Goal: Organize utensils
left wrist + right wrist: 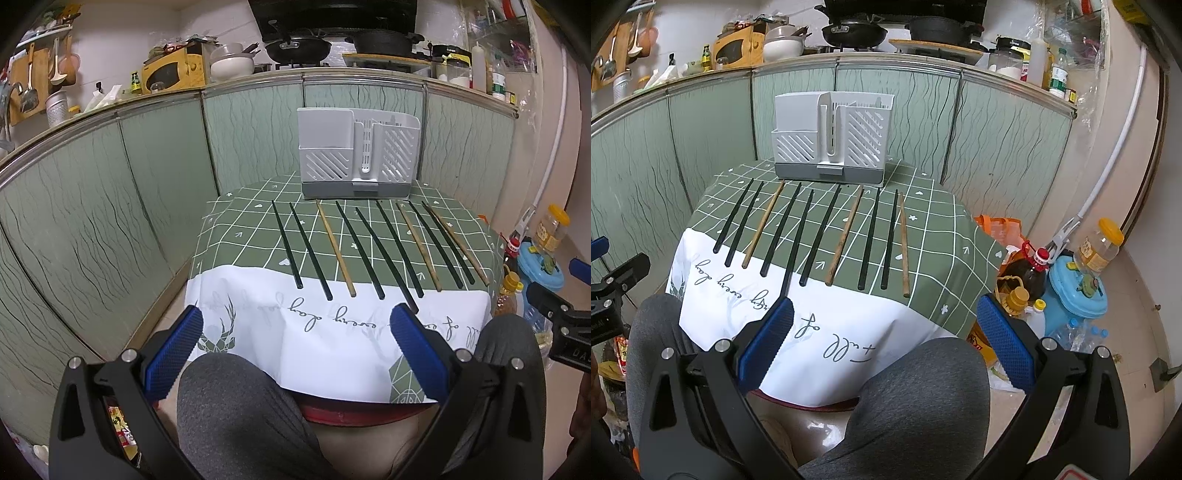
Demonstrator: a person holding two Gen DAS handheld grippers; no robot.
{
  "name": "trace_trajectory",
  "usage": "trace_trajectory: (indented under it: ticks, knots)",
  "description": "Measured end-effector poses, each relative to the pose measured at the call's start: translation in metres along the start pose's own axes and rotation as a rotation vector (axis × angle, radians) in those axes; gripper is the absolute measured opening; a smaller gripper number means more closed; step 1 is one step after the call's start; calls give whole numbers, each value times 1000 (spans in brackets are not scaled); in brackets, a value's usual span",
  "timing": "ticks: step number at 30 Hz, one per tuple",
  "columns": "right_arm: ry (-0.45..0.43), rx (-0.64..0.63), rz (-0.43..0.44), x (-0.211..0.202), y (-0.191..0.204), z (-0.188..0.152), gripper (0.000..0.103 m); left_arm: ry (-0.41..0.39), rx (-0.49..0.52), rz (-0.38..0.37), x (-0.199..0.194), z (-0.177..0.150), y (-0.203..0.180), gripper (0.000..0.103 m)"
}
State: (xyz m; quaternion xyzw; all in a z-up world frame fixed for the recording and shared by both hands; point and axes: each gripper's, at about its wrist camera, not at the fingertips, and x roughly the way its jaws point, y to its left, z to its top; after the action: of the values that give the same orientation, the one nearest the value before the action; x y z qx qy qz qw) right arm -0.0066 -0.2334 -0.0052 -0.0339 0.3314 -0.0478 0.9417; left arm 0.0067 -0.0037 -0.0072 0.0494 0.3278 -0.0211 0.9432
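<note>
Several chopsticks lie side by side on the small table: black ones (312, 251) (781, 230) and wooden ones (336, 249) (846, 236). A white slotted utensil holder (358, 155) (831, 142) stands upright at the table's far edge, behind them. My left gripper (295, 328) is open and empty, held back from the table's near edge above my knees. My right gripper (884, 315) is open and empty too, also short of the near edge. Part of the right gripper (554, 314) shows at the right of the left wrist view.
The table wears a green checked cloth (236, 236) (942, 251) with a white printed front. Green cabinet doors (92, 206) (997, 136) curve behind. Oil bottles (1021, 280), a blue tub (1075, 291) and a jar (1099, 245) stand on the floor right of the table.
</note>
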Motion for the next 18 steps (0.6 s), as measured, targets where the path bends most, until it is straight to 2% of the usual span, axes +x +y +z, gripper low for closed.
trace_trajectory:
  ticks: [4, 9, 18]
  knots:
    - [1, -1, -2, 1, 0, 0, 95, 2, 10, 3, 2, 0, -1, 99]
    - [1, 1, -10, 4, -2, -1, 95, -32, -25, -9, 3, 1, 0, 99]
    - [18, 8, -2, 13, -6, -4, 95, -14, -31, -10, 12, 0, -1, 99]
